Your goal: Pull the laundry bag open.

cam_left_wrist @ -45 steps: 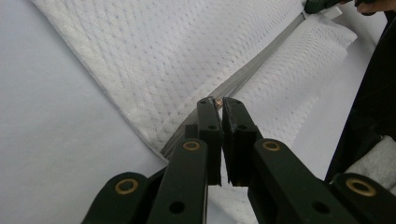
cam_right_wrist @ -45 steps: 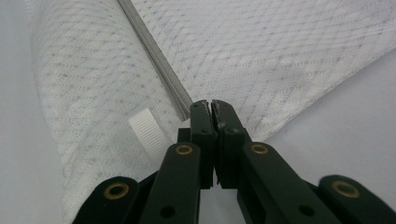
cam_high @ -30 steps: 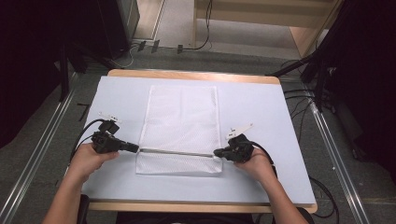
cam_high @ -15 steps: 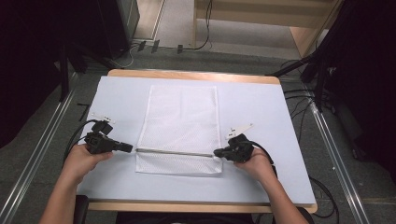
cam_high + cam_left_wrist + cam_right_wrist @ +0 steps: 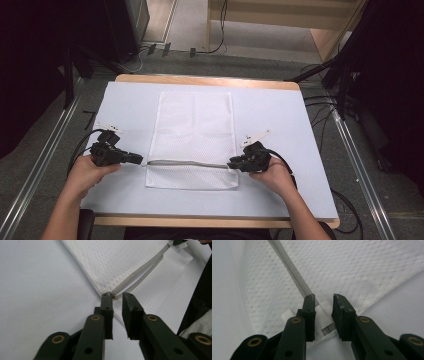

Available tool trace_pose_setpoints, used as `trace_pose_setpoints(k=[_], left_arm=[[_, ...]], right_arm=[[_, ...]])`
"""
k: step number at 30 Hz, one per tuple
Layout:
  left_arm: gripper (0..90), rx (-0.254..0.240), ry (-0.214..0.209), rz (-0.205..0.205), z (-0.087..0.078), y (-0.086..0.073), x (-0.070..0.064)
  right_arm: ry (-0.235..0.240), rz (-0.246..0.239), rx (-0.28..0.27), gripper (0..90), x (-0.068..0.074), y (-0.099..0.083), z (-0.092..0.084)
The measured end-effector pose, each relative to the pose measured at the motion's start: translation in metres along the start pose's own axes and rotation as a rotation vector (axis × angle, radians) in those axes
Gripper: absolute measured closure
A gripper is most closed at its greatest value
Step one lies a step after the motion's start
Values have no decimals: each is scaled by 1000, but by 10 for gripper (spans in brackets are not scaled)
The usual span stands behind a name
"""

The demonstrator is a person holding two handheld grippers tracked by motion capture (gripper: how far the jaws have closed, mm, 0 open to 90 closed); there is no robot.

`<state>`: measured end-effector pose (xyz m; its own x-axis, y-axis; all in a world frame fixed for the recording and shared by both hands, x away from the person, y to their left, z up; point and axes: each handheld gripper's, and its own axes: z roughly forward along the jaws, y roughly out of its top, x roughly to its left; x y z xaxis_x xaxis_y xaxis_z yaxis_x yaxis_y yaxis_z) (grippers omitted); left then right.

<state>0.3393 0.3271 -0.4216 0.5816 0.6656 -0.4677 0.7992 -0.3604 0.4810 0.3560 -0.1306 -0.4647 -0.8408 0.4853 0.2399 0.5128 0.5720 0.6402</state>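
Left gripper (image 5: 117, 297): jaws parted by a narrow gap, having just been opening; the end of the zipper (image 5: 140, 273) lies at the tip of one jaw, with no pad pressing on it. Right gripper (image 5: 323, 298): jaws likewise just opened to a narrow gap; the white end tab (image 5: 324, 317) of the zipper sits between them, unpinched. From each gripper the zipper runs straight ahead toward the other, crossing the near part of a white mesh bag (image 5: 195, 127) that lies flat on the pale blue table cover (image 5: 280, 112).

The step in hand appears to be release of the zipper ends. Done well, each gripper would draw back along its own axis, away from the bag, with jaws kept apart so that no pad drags the mesh or the tab.

Room for moving: bare cover lies outward of both grippers. The near table edge (image 5: 215, 220) is close behind the hands; the left gripper is near the cover's side edge, while the right has more margin.
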Motion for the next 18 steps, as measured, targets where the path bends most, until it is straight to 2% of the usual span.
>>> trace_pose_setpoints(k=[3, 10, 15, 18], left_arm=[[704, -30, 10, 27, -1, 1, -3], [609, -95, 76, 95, -2, 2, -7], [535, -104, 105, 90, -1, 1, -1], [504, -121, 120, 69, -2, 1, 4]], right_arm=[[-19, 12, -25, 678, -1, 4, -5], [-46, 62, -71, 550, -7, 4, -12], [-62, 92, -85, 466, -12, 2, -15], [-74, 103, -93, 445, -14, 0, -18]])
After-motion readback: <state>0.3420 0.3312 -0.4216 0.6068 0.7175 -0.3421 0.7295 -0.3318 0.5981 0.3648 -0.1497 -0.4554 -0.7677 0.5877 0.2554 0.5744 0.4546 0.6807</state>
